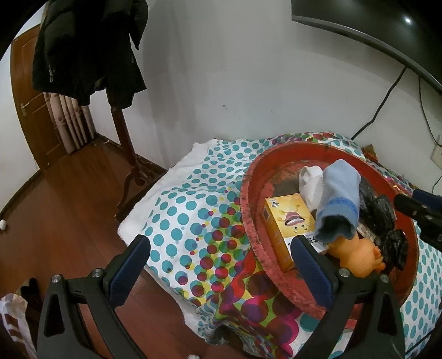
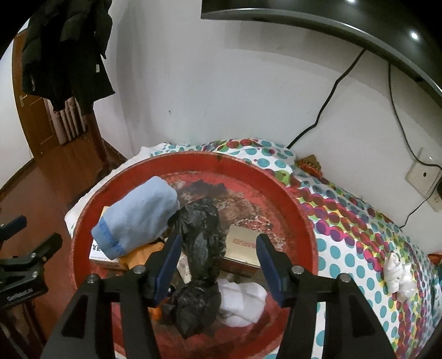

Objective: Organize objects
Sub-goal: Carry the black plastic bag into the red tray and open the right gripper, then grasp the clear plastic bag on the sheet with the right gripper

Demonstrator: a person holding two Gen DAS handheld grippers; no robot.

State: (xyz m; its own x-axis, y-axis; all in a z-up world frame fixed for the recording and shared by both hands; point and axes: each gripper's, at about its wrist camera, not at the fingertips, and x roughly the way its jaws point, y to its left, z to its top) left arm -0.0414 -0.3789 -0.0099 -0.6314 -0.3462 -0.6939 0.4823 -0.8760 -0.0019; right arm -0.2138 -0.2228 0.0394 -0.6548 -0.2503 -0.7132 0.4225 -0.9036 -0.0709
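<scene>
A white wall backs a bed covered with a dotted sheet, and a wooden floor is seen beside it. A dark coat is hung on a wooden stand near a brown door. A black screen is mounted high on the wall, with cables run down to a wall socket.

A round red tray is set on the sheet. In it a light blue sock is laid over a yellow box. A crumpled black bag is spread through the middle of the tray, with a second black clump nearer the camera. A gold box is placed beside the bag, and a white cloth is bunched at the near rim. An orange rubber toy is lodged between the yellow box and the black bag. White rolled socks are left on the sheet outside the tray, to the right.

The right claw is held above the tray with its fingers spread, and nothing is pinched between them. The left claw is held over the left edge of the tray and the sheet, its fingers spread wide and likewise empty.
</scene>
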